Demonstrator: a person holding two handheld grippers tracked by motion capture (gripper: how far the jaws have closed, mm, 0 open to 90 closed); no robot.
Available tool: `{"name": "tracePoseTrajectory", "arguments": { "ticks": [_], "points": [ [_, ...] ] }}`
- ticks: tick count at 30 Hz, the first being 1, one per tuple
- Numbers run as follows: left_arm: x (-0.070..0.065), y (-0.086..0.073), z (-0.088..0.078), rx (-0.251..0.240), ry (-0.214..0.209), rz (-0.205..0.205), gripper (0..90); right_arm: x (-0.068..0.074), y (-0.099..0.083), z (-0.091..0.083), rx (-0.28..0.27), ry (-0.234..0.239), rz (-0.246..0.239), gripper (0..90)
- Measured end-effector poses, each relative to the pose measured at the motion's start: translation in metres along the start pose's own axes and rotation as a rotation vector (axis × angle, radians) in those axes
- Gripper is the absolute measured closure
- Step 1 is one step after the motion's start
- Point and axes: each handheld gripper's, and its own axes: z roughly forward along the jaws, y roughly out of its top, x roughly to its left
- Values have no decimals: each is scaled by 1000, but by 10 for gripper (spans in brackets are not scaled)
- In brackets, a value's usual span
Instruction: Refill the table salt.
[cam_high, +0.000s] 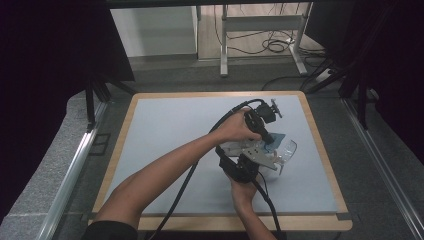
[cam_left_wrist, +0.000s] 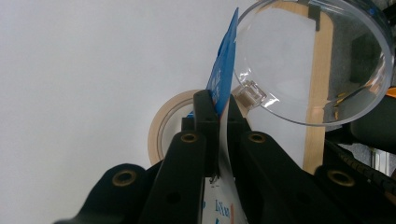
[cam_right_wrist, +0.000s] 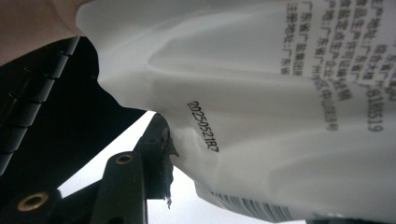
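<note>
Looks like a lab or recording studio setup, not anyone's home. The desk (cam_high: 150, 150) is a wood-edged board with a plain pale blue-grey top, boxed in by black curtains (cam_high: 45, 60) on both sides. Metal rails (cam_high: 70, 170) run along the grey carpeted floor (cam_high: 165, 75), and behind there's a bare metal-legged frame (cam_high: 260, 30) with loose cables (cam_high: 272, 42) piled on a wooden floor.

packet (cam_right_wrist: 280, 116): white, black printed text and barcode; blue end
bowl (cam_left_wrist: 313, 60): clear plastic
tape roll (cam_left_wrist: 161, 128): beige
table mat (cam_high: 165, 135): pale blue-grey, light wood border
gripper jaws: black, brass-coloured screws
</note>
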Motion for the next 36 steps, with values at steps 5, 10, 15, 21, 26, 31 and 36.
{"name": "tracePoseTrajectory", "arguments": {
  "ticks": [5, 10, 15, 21, 26, 31, 36],
  "points": [
    [0, -1, 0, -6, -1, -4, 900, 0, 0, 0, 5, 2, -5, 508],
    [1, -1, 0, -2, 1, 1, 900, 0, 0, 1, 8, 4, -7, 508],
    [0, -1, 0, -1, 0, -4, 900, 0, 1, 0, 11, 3, -8, 508],
    [0, 1, 0, -2, -3, -4, 900, 0, 3, 0, 4, 2, 6, 510],
    [0, 1, 1, 4, -3, -3, 900, -1, 3, 0, 5, 4, 20, 510],
    [-1, 2, 1, 3, -3, -3, 900, -1, 4, -1, -2, 4, 32, 510],
    [-1, 3, 2, 2, -5, -4, 900, -2, 6, 0, -3, 0, 27, 511]
  ]
}}
